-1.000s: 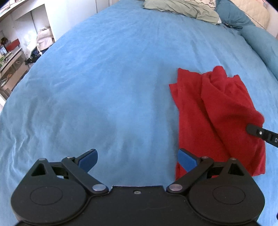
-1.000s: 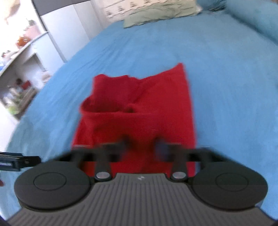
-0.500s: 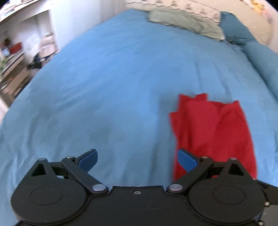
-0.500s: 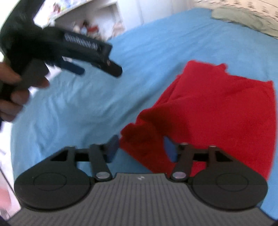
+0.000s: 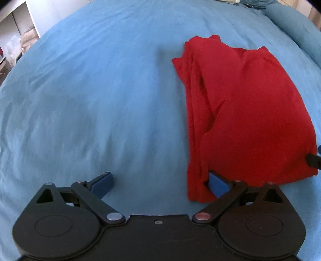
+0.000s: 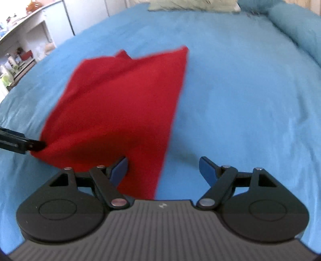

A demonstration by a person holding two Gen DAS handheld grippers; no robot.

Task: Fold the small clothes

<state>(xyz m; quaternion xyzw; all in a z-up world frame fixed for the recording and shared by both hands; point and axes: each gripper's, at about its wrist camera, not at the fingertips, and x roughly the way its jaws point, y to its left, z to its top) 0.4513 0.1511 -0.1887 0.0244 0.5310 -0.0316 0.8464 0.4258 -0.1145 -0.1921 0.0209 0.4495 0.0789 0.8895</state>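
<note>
A red garment (image 5: 246, 112) lies loosely folded on the blue bed (image 5: 80, 90), with creases along its left side. My left gripper (image 5: 160, 181) is open, low over the sheet; its right finger (image 5: 217, 183) sits at the garment's near left corner. In the right wrist view the garment (image 6: 120, 104) spreads to the left. My right gripper (image 6: 163, 169) has its jaws opening wide; the garment's near right edge lies between them, and the pads do not press on it. The left gripper's finger (image 6: 30, 145) touches the cloth's left corner.
A pale green pillow (image 6: 190, 5) lies at the head of the bed and a blue bolster (image 6: 297, 26) along its right side. White shelves with clutter (image 6: 22, 46) stand beyond the bed's left edge. Bare sheet stretches left and right of the garment.
The right gripper went from shut to wide open and let go of the red cloth, which now lies flatter. Both grippers have come down closer to the garment's near edge.
</note>
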